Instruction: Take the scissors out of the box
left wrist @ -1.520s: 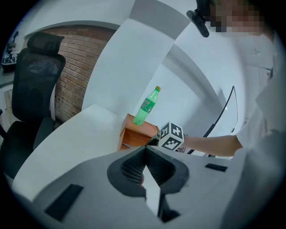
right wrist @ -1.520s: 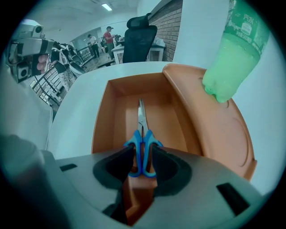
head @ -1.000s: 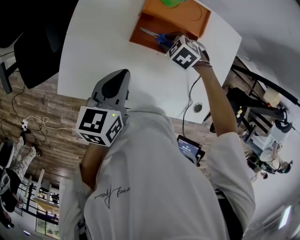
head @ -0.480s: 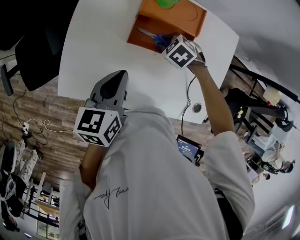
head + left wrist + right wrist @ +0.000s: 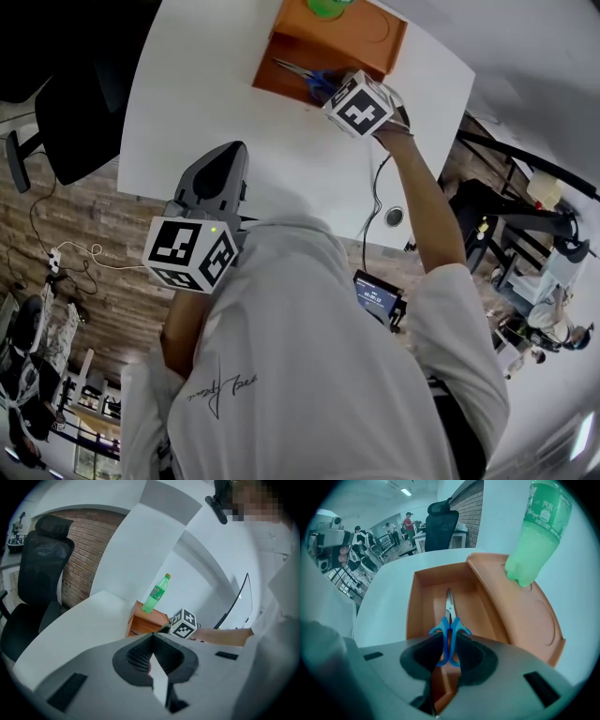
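Gripping the blue handles of the scissors point(image 5: 450, 623), the right claw point(image 5: 450, 641) points steeply down into the open compartment of the orange box point(image 5: 423, 606). Its jaws have just been closing, and the handle loops now sit between the dark pads, which press on them from either side at a middling width. The scissors lie along the floor of the compartment, blades together and pointing away from the claw toward the far wall, so they are not yet out of the box.

A green bottle point(image 5: 539, 531) stands upright on the box's broad orange face, just beside the open compartment and to the right of the scissors in the right gripper view. The box sits near the far edge of the white table point(image 5: 206, 84).

The left claw point(image 5: 152, 637) hangs over the near part of the table, well apart from the box, tilted a little downward. Its jaws are together at the tips with nothing between them. A black office chair point(image 5: 37, 573) stands off to the left of the table.
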Demonstrator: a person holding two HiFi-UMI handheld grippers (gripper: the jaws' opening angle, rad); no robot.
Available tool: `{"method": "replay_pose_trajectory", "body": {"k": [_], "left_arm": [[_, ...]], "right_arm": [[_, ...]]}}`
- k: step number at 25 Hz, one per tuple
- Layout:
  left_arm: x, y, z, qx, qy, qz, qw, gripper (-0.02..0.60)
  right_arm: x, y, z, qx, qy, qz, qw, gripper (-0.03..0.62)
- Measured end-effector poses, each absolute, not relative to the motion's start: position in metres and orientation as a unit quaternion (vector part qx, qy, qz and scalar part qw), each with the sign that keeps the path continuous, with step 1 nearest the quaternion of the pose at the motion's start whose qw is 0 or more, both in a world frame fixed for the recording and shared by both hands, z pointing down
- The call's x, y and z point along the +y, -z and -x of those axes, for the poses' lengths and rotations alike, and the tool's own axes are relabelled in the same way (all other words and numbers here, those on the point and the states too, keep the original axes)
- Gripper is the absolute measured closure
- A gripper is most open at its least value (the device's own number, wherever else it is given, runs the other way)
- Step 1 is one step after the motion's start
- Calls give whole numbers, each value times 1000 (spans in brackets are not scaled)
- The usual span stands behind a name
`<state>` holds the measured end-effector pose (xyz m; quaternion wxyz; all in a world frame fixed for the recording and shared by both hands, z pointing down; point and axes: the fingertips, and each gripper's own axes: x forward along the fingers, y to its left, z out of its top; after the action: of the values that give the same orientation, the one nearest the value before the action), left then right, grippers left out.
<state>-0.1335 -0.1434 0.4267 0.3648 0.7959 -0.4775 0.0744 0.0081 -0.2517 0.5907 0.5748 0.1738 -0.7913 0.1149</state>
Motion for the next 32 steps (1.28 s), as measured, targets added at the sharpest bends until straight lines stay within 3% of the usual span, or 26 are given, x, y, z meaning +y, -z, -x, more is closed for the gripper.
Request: {"method": "replay_pose_trajectory", "body": {"k": [32], "left_arm": [[-125,-409,120,-477,-70,-808,339,574]], "right_arm": [[-248,-555,-14,-817,-111,-219,521,497]]}}
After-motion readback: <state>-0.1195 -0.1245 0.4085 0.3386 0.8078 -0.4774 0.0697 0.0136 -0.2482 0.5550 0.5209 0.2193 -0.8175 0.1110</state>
